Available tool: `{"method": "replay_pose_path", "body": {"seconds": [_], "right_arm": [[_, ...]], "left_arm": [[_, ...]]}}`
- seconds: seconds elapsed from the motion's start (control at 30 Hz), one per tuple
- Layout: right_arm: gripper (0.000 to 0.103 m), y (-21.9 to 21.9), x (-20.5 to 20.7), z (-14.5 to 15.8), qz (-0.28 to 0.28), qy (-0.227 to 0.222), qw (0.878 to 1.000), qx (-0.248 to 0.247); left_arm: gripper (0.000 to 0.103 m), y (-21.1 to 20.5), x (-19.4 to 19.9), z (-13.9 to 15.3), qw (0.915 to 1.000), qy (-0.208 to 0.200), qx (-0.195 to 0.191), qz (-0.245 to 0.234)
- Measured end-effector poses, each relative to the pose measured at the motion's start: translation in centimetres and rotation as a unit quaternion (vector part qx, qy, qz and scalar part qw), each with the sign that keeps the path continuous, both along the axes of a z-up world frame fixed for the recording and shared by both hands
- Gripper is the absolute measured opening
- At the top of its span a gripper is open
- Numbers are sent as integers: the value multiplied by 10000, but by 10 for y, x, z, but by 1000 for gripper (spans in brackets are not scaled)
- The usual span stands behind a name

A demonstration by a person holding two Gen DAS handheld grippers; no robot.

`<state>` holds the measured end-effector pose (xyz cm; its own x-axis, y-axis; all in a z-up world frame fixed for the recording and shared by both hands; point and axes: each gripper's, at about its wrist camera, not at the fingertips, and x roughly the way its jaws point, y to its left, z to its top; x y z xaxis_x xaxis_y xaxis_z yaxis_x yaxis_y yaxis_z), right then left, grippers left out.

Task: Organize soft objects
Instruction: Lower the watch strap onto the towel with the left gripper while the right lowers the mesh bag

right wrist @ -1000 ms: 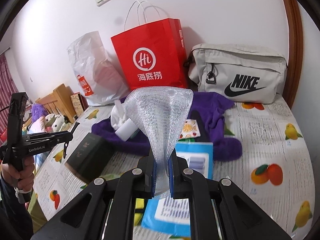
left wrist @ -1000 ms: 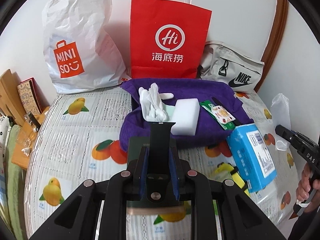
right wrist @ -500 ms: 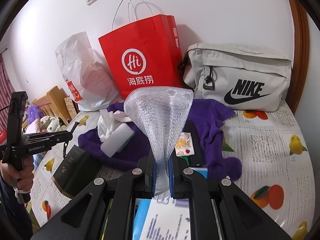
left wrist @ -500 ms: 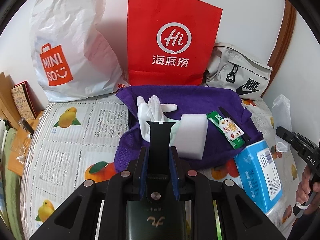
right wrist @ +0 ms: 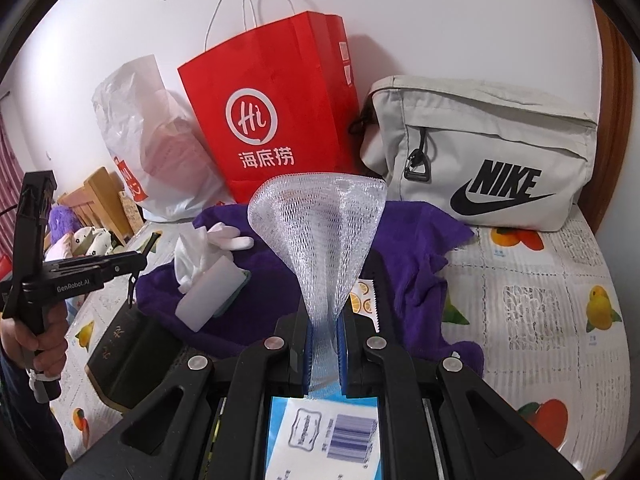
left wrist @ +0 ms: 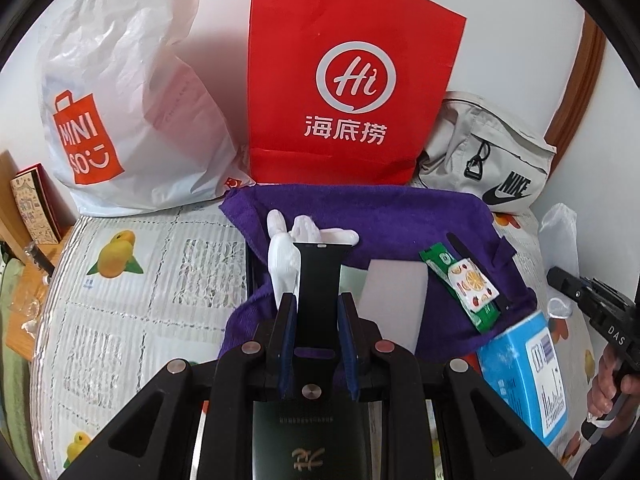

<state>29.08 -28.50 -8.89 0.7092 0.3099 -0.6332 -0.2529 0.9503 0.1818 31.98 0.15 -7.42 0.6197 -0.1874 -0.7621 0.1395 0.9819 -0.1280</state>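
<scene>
My left gripper (left wrist: 318, 316) is shut on a black watch strap (left wrist: 318, 280) and holds it upright over the purple towel (left wrist: 400, 224). My right gripper (right wrist: 323, 344) is shut on a clear foam net sleeve (right wrist: 320, 232), which fans out above the fingers; it also shows at the right edge of the left wrist view (left wrist: 560, 240). On the towel lie white gloves (left wrist: 288, 240), a white sponge block (left wrist: 394, 300) and a fruit-print snack packet (left wrist: 468, 284). The right wrist view shows the gloves (right wrist: 208, 248) and sponge (right wrist: 210, 296) on the towel (right wrist: 416, 248).
Along the wall stand a white Miniso bag (left wrist: 120, 120), a red paper bag (left wrist: 352, 92) and a grey Nike pouch (right wrist: 480, 160). A blue box (left wrist: 532, 380) lies right of the towel, a dark box (right wrist: 128, 360) under my left gripper. Wooden furniture (left wrist: 28, 208) stands left.
Both grippers have moved forward toward the towel and the bags, each keeping its hold. The bags and the Nike pouch look larger and nearer now.
</scene>
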Motion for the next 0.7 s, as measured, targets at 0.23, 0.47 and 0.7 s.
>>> {"method": "replay_pose_path", "body": {"seconds": [0.23,0.47,0.7], "right_arm": [[10,-4,20,-11,-80,156,9998,-111],[10,-4,42,-22,-62,427,9988,-216],[10,-8,62,-39,-34,792,9967,-154]], "left_arm": [[20,-5,20,-7,9999,88,20,-57],[20,-9,38,-18,9996,267,43,-30],[20,-8,51,-31,9991,430,17,44]]}}
